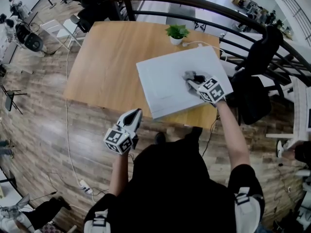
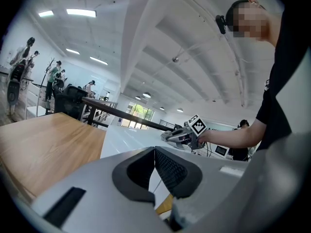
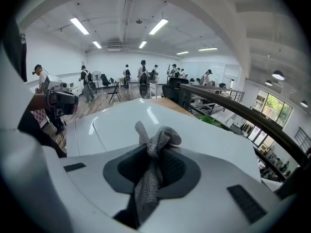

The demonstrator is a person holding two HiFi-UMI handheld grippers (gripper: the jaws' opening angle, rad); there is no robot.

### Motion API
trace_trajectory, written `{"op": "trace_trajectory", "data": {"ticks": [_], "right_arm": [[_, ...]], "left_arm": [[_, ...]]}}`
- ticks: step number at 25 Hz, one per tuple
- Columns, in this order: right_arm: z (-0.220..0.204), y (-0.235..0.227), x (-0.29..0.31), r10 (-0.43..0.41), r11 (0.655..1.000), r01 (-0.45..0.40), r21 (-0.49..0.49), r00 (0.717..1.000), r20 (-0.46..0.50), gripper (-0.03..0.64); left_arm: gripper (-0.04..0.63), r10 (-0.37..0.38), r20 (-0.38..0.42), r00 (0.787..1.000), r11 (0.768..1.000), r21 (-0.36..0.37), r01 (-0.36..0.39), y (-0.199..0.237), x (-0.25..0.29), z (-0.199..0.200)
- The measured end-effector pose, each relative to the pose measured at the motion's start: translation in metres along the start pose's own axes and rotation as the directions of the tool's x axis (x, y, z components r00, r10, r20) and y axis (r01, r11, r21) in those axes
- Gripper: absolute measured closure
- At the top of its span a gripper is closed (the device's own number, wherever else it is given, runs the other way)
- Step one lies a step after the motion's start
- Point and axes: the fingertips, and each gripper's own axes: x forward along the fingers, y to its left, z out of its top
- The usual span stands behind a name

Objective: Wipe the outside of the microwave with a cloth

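Lying on the top panel of the white microwave (image 1: pixel 167 89), toward its right rear part: grey cloth (image 1: pixel 191 75), bunched up, pinched tight between the jaws of the right gripper (image 1: pixel 195 83), knit fabric sticking up past the tips and trailing back between the pads in the right gripper view. Microwave sitting on the right part of a wooden table (image 1: pixel 104 67), its front right corner close to the near table edge, tilted a bit against the table's sides. Small potted plant (image 1: pixel 176 33) just behind the microwave at the far edge. Left gripper (image 1: pixel 135 114) held off the table, over the wood floor (image 1: pixel 43 130) in front of the near edge, left of the microwave's front corner, jaws pressed together with nothing between them, pointing toward the table. Dark curved railing (image 1: pixel 194 4) beyond the table, white cable (image 1: pixel 68 135) running across the floor at left
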Motion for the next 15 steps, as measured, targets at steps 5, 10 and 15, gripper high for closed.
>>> {"op": "trace_trajectory", "data": {"ticks": [5,10,15], "right_arm": [[0.008,0.015,0.006,0.03,0.999,-0.03,-0.013,1.0,0.005,0.558],[0.015,0.032,0.015,0.074,0.997,-0.074,-0.032,0.997,-0.006,0.558],[0.022,0.047,0.022,0.117,0.992,-0.118,-0.047,0.993,-0.024,0.558]], "left_arm": [[0.592,-0.002,-0.002,1.0,1.0,0.002,0.002,0.001,-0.003,0.001],[0.592,0.0,0.002,1.0,1.0,0.0,0.0,0.004,-0.005,0.001],[0.592,0.008,0.003,1.0,1.0,-0.01,-0.007,0.007,-0.008,-0.001]]}}
